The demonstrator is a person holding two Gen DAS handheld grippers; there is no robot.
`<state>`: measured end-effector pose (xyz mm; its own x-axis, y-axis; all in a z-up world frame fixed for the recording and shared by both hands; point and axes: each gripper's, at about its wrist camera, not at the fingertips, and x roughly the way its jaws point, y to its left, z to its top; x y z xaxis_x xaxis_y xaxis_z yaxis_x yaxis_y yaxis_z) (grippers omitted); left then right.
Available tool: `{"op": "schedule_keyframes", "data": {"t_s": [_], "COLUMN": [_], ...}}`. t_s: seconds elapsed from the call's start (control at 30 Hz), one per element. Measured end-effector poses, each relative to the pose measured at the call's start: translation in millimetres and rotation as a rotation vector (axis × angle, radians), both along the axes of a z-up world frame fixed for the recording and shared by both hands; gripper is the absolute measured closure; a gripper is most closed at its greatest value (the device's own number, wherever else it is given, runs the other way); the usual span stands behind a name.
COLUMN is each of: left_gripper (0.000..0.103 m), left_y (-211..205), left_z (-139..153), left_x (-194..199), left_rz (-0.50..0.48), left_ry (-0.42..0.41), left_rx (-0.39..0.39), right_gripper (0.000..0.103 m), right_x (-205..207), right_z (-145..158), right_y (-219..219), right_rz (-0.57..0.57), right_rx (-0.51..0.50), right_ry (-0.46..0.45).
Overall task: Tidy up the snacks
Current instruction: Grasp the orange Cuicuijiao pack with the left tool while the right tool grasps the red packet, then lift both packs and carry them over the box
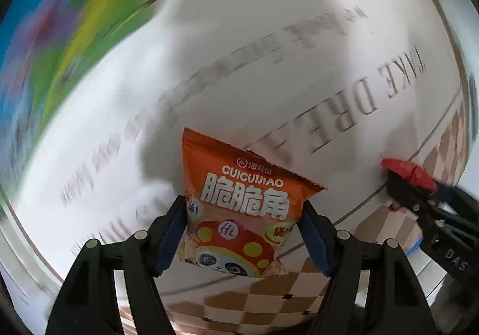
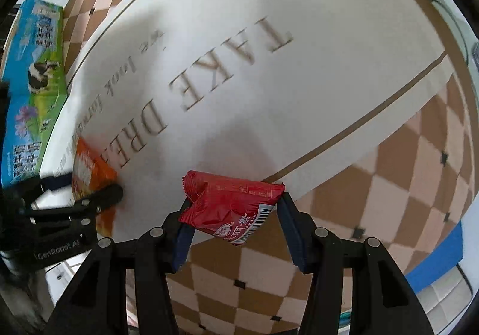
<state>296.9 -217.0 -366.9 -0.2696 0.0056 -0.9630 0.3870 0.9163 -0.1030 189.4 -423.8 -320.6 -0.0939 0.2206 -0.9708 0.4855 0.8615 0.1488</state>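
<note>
My left gripper [image 1: 241, 233] is shut on an orange snack bag [image 1: 239, 203] with white Chinese lettering, held above the white cloth. My right gripper [image 2: 233, 221] is shut on a red snack packet [image 2: 230, 203] with a barcode. In the left wrist view the right gripper [image 1: 419, 194] and its red packet [image 1: 407, 170] show at the right. In the right wrist view the left gripper [image 2: 89, 203] and the orange bag [image 2: 89, 173] show at the left.
A white tablecloth [image 2: 269, 80] with brown lettering and a brown-and-cream checked border [image 2: 404, 185] covers the table. A blue-and-green milk carton box [image 2: 33, 80] lies at the cloth's left side; it shows blurred in the left wrist view [image 1: 60, 35].
</note>
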Motion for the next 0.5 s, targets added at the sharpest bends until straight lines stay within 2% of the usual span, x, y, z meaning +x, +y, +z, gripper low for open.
{"op": "schedule_keyframes", "data": {"t_s": [0.1, 0.17, 0.3, 0.43, 0.5], "left_gripper": [0.033, 0.033, 0.033, 0.032, 0.027], "left_y": [35, 46, 50, 32, 29], "left_z": [-4, -6, -9, -9, -10], "left_x": [-9, -11, -13, -12, -19], "left_rz": [0.138, 0.187, 0.202, 0.193, 0.175], "left_ry": [0.011, 0.012, -0.009, -0.03, -0.036], "left_rx": [-0.003, 0.003, 0.003, 0.015, 0.019], "right_gripper": [0.047, 0.047, 0.047, 0.046, 0.044], "right_x": [3, 7, 17, 22, 20], "right_z": [0, 1, 5, 8, 10], "right_y": [15, 25, 45, 52, 51], "right_rz": [0.028, 0.05, 0.087, 0.095, 0.094], "right_rx": [0.007, 0.007, -0.01, -0.026, -0.034], "right_ry": [0.006, 0.01, 0.018, 0.027, 0.034]}}
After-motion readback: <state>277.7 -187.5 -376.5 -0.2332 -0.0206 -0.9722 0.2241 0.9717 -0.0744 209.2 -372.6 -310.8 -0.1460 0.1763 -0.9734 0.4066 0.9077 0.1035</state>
